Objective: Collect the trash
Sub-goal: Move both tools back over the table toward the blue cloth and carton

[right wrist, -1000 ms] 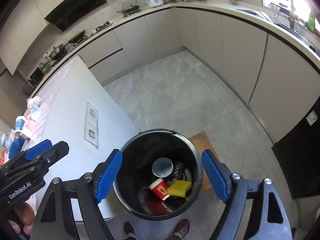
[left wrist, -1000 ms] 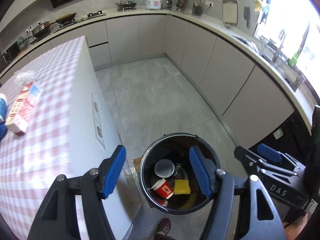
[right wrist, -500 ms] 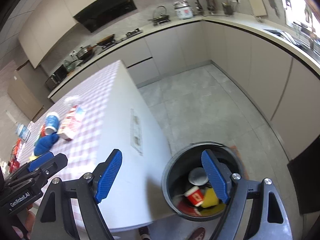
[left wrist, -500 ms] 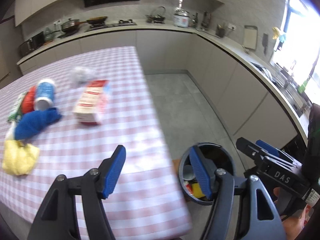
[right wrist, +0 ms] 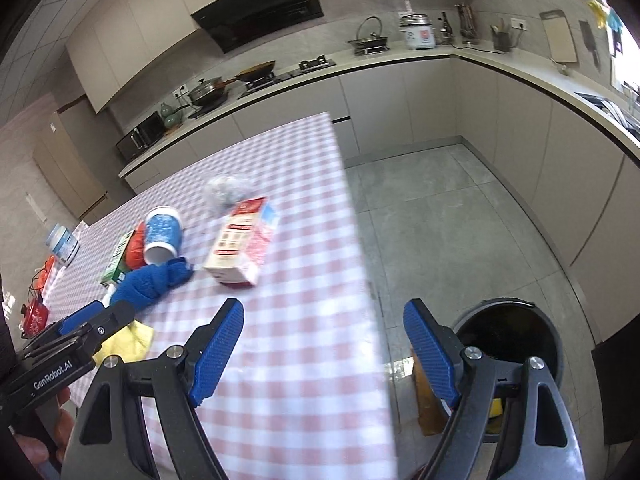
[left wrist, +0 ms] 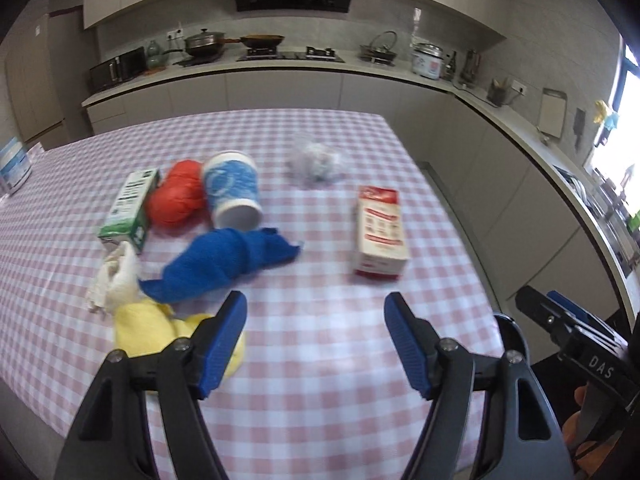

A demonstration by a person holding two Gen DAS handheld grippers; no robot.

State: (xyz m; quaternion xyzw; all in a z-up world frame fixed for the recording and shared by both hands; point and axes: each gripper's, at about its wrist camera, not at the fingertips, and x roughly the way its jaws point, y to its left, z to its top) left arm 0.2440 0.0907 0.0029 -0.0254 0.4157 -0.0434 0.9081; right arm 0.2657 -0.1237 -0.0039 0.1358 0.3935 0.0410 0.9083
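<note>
On the pink checked table (left wrist: 320,360) lie a red-and-white carton (left wrist: 380,236), a blue paper cup on its side (left wrist: 232,188), a red ball (left wrist: 176,196), a green-and-white carton (left wrist: 128,208), a blue cloth (left wrist: 224,260), a yellow cloth (left wrist: 152,328) and a crumpled clear wrapper (left wrist: 316,162). My left gripper (left wrist: 316,340) hovers over the table's near part, its jaws opening, nothing between them. My right gripper (right wrist: 324,348) stands open and empty over the table's right edge. The black bin (right wrist: 516,340) sits on the floor at the right.
A whitish crumpled bag (left wrist: 114,280) lies beside the yellow cloth. Kitchen counters with pots, a rice cooker (right wrist: 418,32) and a stove line the back and right walls. Grey tiled floor (right wrist: 440,216) lies between table and cabinets. A small brown mat (right wrist: 426,396) lies by the bin.
Both grippers swung left from above the bin to over the table, so the trash items came into view. The bin slid to the right edge of both views.
</note>
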